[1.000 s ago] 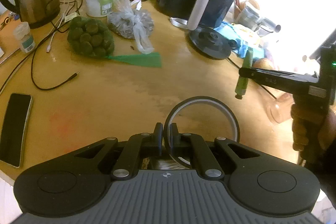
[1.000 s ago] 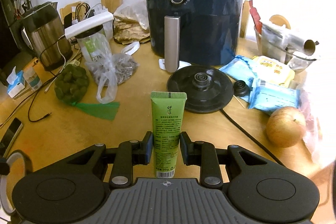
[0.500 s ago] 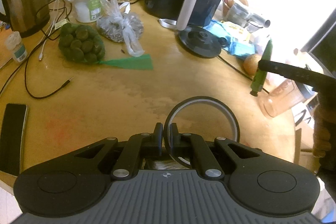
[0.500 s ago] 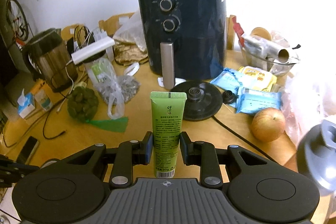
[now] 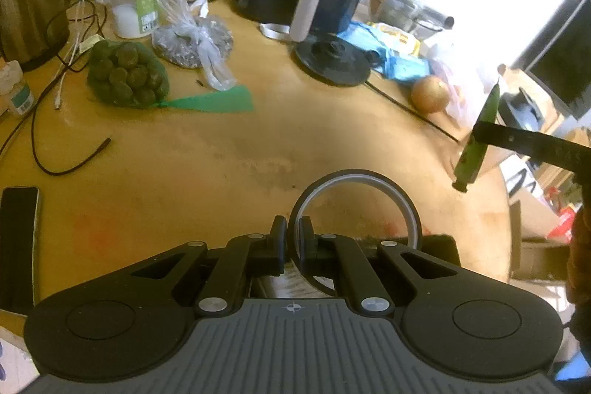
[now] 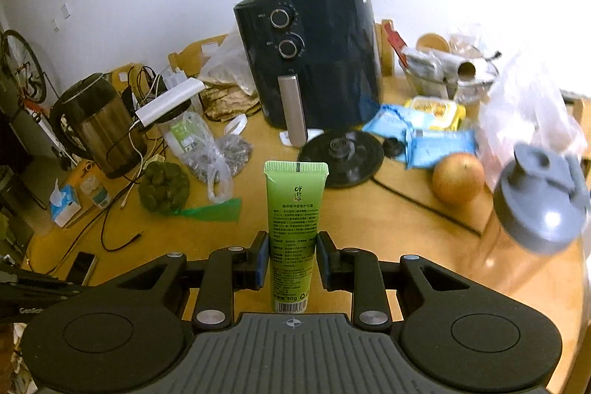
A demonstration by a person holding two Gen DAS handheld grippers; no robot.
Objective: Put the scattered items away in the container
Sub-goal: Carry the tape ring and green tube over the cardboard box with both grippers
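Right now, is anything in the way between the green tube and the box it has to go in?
Can't say. The right gripper holds the green tube above the table, and the left gripper pinches a tape ring, but no container shows in either view, so the path can't be judged.

We're looking steeply down from both wrists, close over the counter (image 5: 229, 154); both views share the far air fryer (image 6: 317, 54).
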